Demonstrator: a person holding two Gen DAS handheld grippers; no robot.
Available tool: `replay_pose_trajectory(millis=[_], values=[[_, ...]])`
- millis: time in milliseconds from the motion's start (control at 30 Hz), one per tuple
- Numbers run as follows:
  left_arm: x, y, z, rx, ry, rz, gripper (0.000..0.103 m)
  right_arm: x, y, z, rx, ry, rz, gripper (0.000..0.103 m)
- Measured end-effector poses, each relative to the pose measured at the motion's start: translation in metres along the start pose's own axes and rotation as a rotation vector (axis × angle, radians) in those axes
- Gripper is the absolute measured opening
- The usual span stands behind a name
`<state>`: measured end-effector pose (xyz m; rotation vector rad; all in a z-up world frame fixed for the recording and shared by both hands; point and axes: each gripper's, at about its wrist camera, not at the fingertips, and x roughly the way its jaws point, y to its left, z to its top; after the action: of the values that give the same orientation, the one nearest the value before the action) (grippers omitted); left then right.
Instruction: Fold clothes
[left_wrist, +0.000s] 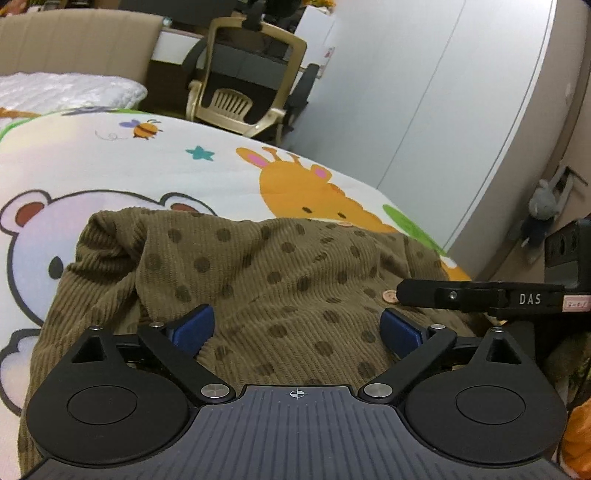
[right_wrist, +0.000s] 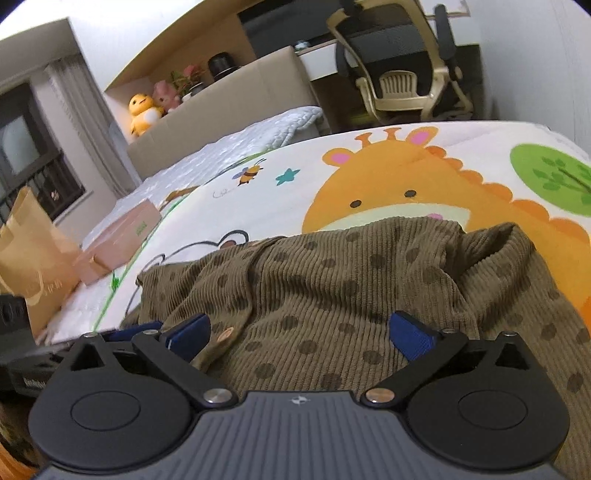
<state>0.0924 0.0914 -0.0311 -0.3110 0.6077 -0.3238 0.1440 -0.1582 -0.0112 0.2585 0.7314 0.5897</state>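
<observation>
A brown corduroy garment (left_wrist: 258, 266) with dark dots and wooden buttons lies bunched on a cartoon-print bedspread (left_wrist: 166, 166). My left gripper (left_wrist: 297, 328) hovers just over its near part, blue pads spread wide with only flat cloth under the gap. From the right, my right gripper's black finger (left_wrist: 443, 295) reaches in beside a button (left_wrist: 389, 296). In the right wrist view, the right gripper (right_wrist: 300, 336) is open too, over the garment (right_wrist: 351, 280), which has a raised fold at its far right. Neither gripper pinches any cloth.
The bedspread (right_wrist: 369, 177) shows a giraffe and a bear. A paper bag (right_wrist: 33, 258) and a cardboard box (right_wrist: 122, 236) sit on the bed's left part. A beige office chair (left_wrist: 240, 81) stands beyond the bed, with a pale wardrobe (left_wrist: 443, 92) to the right.
</observation>
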Motion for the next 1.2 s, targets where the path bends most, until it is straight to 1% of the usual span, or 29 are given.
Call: replay_pose_trajectory(millis=[67, 167, 200, 233, 267, 400, 433, 533, 567, 633, 700, 767, 833, 900, 1000, 1100, 1200], values=[[-0.001, 0.001, -0.001, -0.007, -0.005, -0.006, 0.1, -0.002, 0.0, -0.001, -0.016, 0.006, 0.012, 0.103], [-0.001, 0.002, -0.002, -0.008, -0.008, -0.007, 0.1, -0.014, 0.001, -0.002, -0.031, -0.004, 0.005, 0.103], [-0.001, 0.002, -0.002, -0.01, -0.009, -0.008, 0.1, -0.021, 0.002, -0.002, -0.025, -0.027, -0.006, 0.103], [-0.002, 0.002, -0.002, -0.012, -0.01, -0.01, 0.1, -0.03, 0.002, -0.004, -0.026, -0.058, -0.035, 0.103], [-0.001, 0.003, -0.002, -0.013, -0.011, -0.011, 0.1, -0.033, 0.005, -0.007, -0.065, -0.066, -0.099, 0.103], [-0.001, 0.004, -0.002, -0.018, -0.014, -0.016, 0.1, -0.031, 0.022, -0.023, -0.299, -0.045, -0.416, 0.103], [-0.001, 0.004, -0.002, -0.02, -0.015, -0.017, 0.1, -0.029, 0.024, -0.029, -0.347, -0.043, -0.451, 0.103], [-0.001, 0.005, -0.002, -0.021, -0.015, -0.02, 0.1, -0.028, 0.03, -0.034, -0.389, -0.052, -0.47, 0.103], [-0.001, 0.005, -0.002, -0.021, -0.015, -0.02, 0.101, -0.027, 0.03, -0.033, -0.382, -0.049, -0.471, 0.103], [-0.001, 0.005, -0.002, -0.02, -0.015, -0.019, 0.101, -0.026, 0.026, -0.03, -0.311, -0.035, -0.458, 0.103], [-0.001, 0.006, -0.002, -0.026, -0.017, -0.025, 0.101, -0.028, 0.015, -0.027, -0.221, -0.016, -0.419, 0.103], [-0.002, 0.007, -0.002, -0.034, -0.02, -0.032, 0.101, -0.031, 0.001, -0.024, -0.14, 0.009, -0.354, 0.103], [-0.002, 0.009, -0.003, -0.044, -0.023, -0.042, 0.101, -0.032, -0.007, -0.023, -0.109, 0.018, -0.31, 0.103], [-0.002, 0.01, -0.002, -0.051, -0.024, -0.05, 0.102, -0.035, -0.006, -0.024, -0.112, 0.011, -0.297, 0.103], [-0.002, 0.011, -0.002, -0.054, -0.025, -0.056, 0.102, -0.041, 0.003, -0.019, -0.152, -0.066, -0.317, 0.103], [-0.002, 0.011, -0.002, -0.056, -0.025, -0.059, 0.103, -0.04, 0.014, -0.006, -0.219, -0.151, -0.4, 0.103], [-0.003, 0.012, -0.002, -0.057, -0.025, -0.063, 0.103, -0.022, 0.011, 0.006, -0.222, -0.122, -0.448, 0.103]])
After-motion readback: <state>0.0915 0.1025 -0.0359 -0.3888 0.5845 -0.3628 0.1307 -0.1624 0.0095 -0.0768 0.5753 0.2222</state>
